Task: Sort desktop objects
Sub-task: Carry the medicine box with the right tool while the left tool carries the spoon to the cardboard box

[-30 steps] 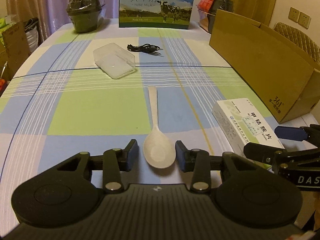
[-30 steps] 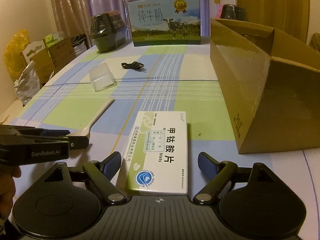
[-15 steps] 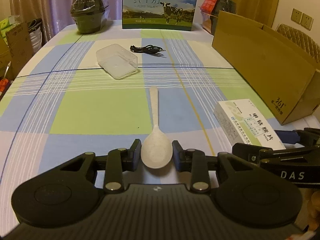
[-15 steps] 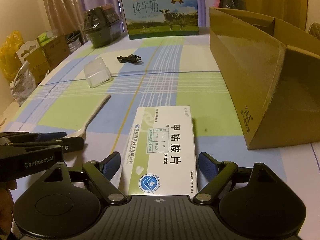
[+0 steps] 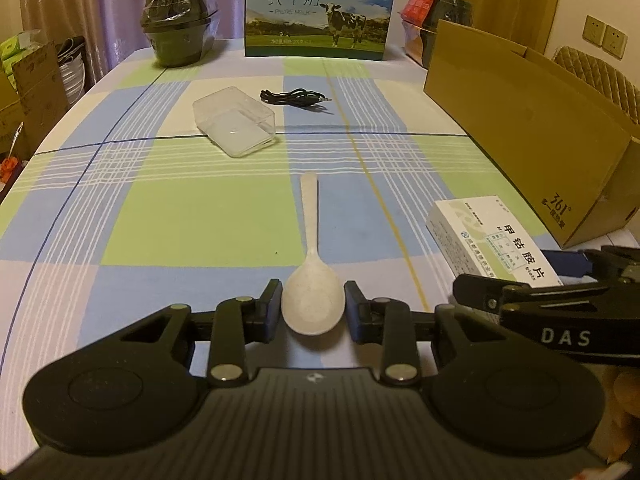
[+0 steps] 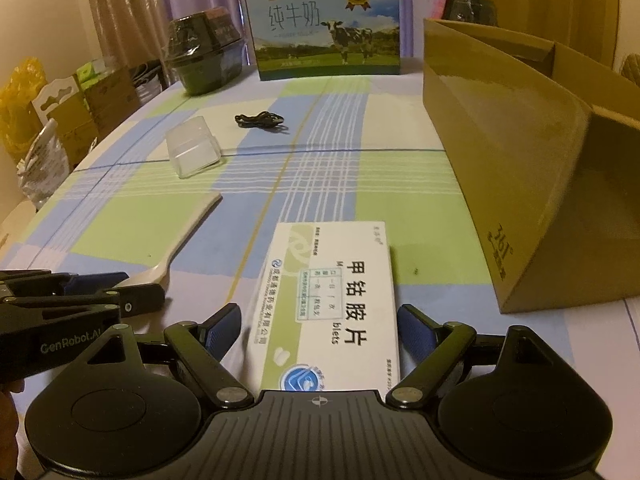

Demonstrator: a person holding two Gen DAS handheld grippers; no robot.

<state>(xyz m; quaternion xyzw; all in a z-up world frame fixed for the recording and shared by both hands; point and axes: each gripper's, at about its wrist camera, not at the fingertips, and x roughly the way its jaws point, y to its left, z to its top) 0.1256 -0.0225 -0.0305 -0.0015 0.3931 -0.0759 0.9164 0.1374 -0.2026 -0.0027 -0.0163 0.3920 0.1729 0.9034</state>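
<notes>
left gripper: pads now close against both sides of the spoon bowl at lower centre of frame, gap narrower than a second ago | right gripper: advanced along the medicine box, which fills more of the lower centre; jaws wide, flanking it without touching

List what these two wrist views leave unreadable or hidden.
- Inside of the cardboard box: both views show mainly its outer wall; contents hidden.
- Near end of the medicine box: right wrist view, covered by the gripper body.
- Spoon bowl contact: left wrist view, whether the left gripper pads touch it is unclear.
- Small print on the medicine box: too small.
- Black cable plugs: too small.
</notes>
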